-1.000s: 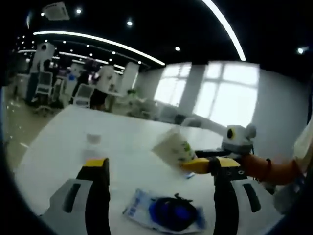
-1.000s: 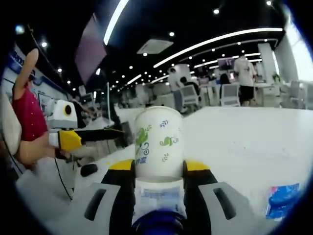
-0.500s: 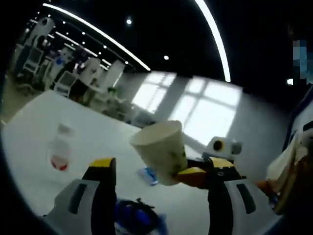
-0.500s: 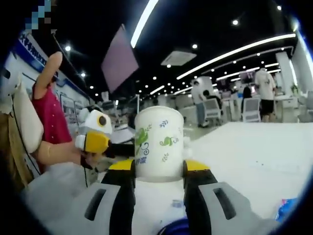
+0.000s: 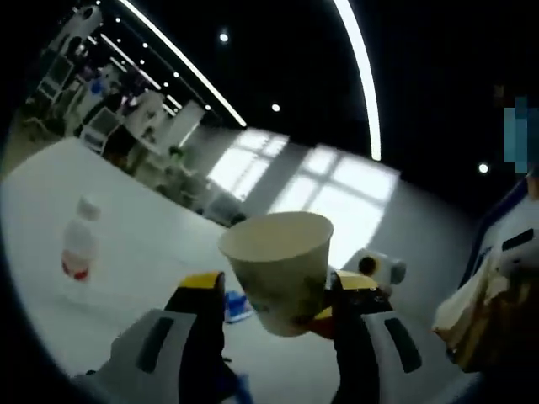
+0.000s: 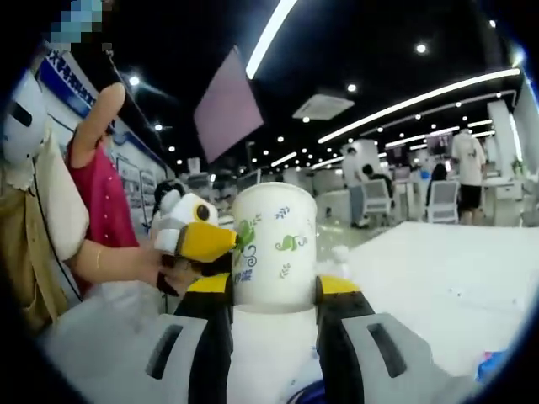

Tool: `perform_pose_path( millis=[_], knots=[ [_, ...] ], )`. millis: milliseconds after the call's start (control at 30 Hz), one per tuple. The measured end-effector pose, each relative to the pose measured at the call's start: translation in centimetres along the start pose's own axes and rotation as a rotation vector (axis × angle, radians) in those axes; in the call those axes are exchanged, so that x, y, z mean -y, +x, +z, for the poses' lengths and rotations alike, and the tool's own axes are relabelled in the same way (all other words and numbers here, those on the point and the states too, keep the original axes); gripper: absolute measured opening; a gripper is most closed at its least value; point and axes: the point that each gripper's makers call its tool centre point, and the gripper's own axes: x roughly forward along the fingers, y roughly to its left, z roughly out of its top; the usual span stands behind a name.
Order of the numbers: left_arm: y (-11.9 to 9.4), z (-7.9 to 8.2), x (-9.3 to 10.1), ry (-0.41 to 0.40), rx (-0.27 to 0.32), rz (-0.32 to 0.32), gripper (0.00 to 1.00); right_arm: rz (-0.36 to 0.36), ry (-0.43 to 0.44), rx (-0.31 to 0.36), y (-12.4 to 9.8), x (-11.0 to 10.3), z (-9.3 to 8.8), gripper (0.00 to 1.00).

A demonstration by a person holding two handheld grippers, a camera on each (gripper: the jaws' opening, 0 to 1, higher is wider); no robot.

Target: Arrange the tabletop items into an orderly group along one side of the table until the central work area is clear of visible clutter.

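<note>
A white paper cup [image 5: 278,269] with green leaf prints is held in the air above the white table [image 5: 126,278]. In the right gripper view the cup [image 6: 274,244] stands upright, and my right gripper [image 6: 274,286] is shut on its lower part. My left gripper [image 5: 278,282] has its jaws drawn in against both sides of the cup, below the rim. From the right gripper view, the left gripper [image 6: 206,242] comes in from the left, one yellow tip touching the cup's side. The right gripper's yellow tip [image 5: 324,316] shows under the cup.
A small clear bottle [image 5: 77,248] with a red label stands on the table at the left. A blue packet [image 5: 236,305] lies behind the cup, and a blue packet edge [image 6: 493,366] shows low right. A person's arm in a red sleeve [image 6: 101,194] holds the left gripper.
The left gripper's jaws have narrowed from wide open to the cup's width. The two grippers have come together, and the cup now sits between the left jaws.
</note>
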Motion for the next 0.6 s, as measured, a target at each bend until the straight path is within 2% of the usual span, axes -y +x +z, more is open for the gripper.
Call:
perform_pose_path(
  millis=[400, 600],
  knots=[
    [-0.1, -0.5, 0.7, 0.004, -0.022, -0.002, 0.39, -0.005, -0.003, -0.025, -0.3, -0.4, -0.4, 0.37],
    [-0.1, -0.8, 0.3, 0.055, -0.047, 0.034, 0.38, -0.021, 0.060, -0.059, -0.1, -0.1, -1.3, 0.38]
  ],
)
